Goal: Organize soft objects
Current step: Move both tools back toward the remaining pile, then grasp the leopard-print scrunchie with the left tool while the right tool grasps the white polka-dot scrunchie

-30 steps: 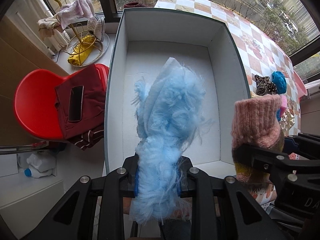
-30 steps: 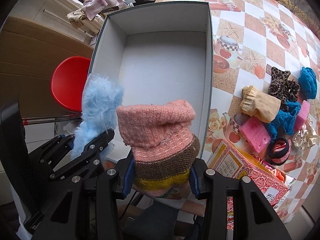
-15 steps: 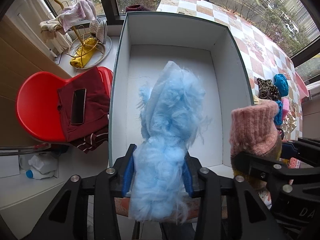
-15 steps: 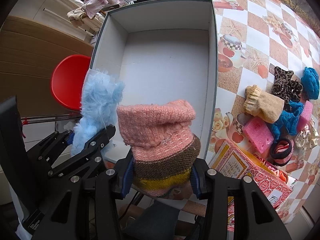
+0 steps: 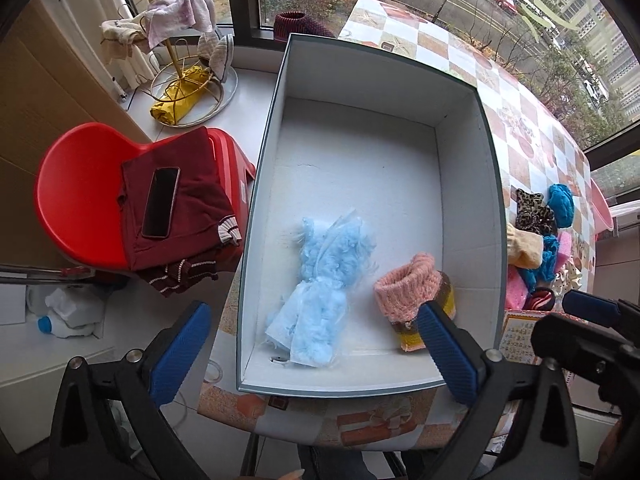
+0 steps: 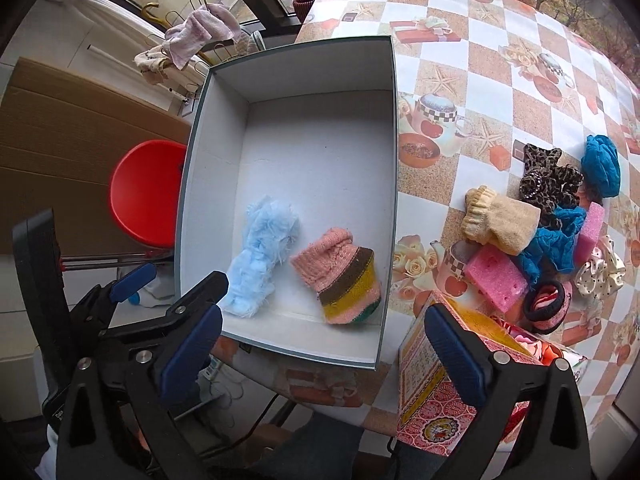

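A fluffy light-blue piece [image 5: 320, 292] [image 6: 260, 256] lies on the floor of the white open box [image 5: 360, 80] [image 6: 304, 68], near its front wall. Beside it, to the right, lies a pink knitted sock with brown and yellow stripes [image 5: 412, 294] [image 6: 340, 276]. My left gripper [image 5: 316, 356] hangs above the box's front edge, its jaws opening wide with nothing between the blue pads. My right gripper [image 6: 324, 356] is also opening wide above the front edge, holding nothing. More soft things lie in a heap [image 6: 552, 232] on the checked tablecloth to the right of the box.
The heap holds a beige sock [image 6: 500, 224], pink sponges [image 6: 496, 276], blue cloth, a leopard scrunchie [image 6: 548, 180] and a hair tie. A patterned red carton [image 6: 448, 392] stands at the table's front. A red chair [image 5: 80, 200] with a dark red garment and a phone stands left of the table.
Both grippers were shut on their pieces a second ago; now both stand wide open, and the blue fluffy piece and the pink sock have dropped onto the box floor.
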Motion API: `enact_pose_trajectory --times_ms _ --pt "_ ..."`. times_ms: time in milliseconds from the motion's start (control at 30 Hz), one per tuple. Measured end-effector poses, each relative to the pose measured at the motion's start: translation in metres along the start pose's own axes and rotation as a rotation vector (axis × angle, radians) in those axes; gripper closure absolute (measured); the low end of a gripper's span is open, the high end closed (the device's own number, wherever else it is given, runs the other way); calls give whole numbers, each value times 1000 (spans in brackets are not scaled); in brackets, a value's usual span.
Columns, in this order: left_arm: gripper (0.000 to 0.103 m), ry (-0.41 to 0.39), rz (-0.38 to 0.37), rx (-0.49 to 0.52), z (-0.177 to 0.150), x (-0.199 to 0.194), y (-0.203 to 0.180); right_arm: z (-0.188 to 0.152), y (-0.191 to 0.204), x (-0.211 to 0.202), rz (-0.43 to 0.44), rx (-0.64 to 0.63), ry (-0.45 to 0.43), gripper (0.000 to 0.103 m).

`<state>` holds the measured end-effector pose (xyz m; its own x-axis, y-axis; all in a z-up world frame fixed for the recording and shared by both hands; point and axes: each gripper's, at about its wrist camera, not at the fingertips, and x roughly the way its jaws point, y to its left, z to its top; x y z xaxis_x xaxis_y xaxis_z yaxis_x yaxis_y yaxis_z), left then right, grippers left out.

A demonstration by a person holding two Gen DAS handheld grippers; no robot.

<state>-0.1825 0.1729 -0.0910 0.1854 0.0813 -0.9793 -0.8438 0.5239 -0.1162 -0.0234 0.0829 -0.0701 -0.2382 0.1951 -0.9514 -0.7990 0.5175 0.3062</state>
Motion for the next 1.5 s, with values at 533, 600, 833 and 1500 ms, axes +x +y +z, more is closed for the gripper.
enact_pose_trajectory --times_ms 533,600,833,1500 --pt "0 33 -92 210 20 -26 -101 -27 -165 -90 -57 388 -139 1" --pt "0 37 -87 254 25 -25 -125 -40 -202 -86 -77 481 -122 1" --pt "0 103 -40 372 52 3 -214 -72 -287 -58 -114 626 -47 1" --pt "0 297 282 635 85 165 -345 -19 -359 32 -147 540 15 1"
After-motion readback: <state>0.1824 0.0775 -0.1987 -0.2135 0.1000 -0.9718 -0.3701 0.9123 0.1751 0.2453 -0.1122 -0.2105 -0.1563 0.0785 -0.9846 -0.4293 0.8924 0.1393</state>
